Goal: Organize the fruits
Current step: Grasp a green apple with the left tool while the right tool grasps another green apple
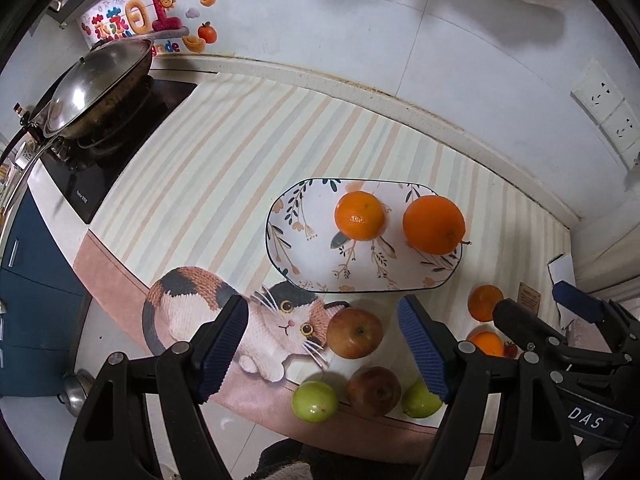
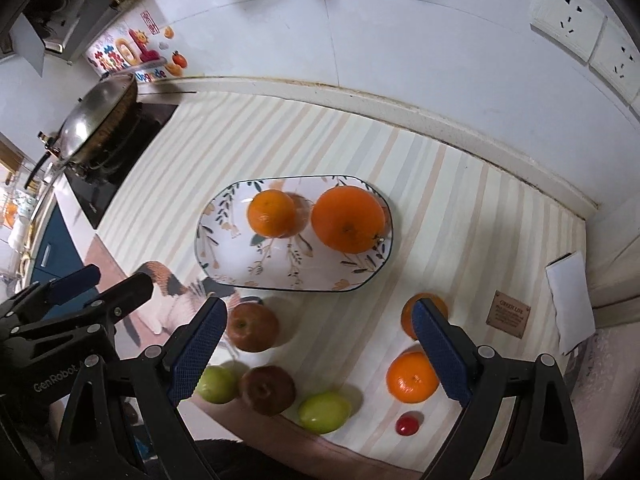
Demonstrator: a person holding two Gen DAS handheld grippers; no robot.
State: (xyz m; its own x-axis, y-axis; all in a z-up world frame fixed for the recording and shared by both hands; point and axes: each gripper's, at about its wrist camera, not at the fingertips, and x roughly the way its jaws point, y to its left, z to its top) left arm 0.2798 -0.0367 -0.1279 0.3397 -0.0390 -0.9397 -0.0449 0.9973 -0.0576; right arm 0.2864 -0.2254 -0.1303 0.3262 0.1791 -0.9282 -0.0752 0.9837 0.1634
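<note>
Fruits: two oranges (image 2: 344, 218) placed on plate (image 2: 224, 268); apples (image 2: 253, 327), green fruit (image 2: 324, 412), two oranges (image 2: 412, 378) left on desk. Both jaws held wide, nothing gripped.

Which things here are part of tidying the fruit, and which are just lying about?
Part of the job: plate, two oranges on it, two loose oranges, two red apples, two green fruits, small red fruit.

Lying about: wok, white paper, wall sockets.

White tiled wall (image 1: 360, 32) across top; wall sockets (image 2: 568, 24) upper right; lidded wok (image 1: 92, 92) on black hob (image 1: 120, 168) upper left; blue cabinet (image 1: 32, 264) left edge.
</note>
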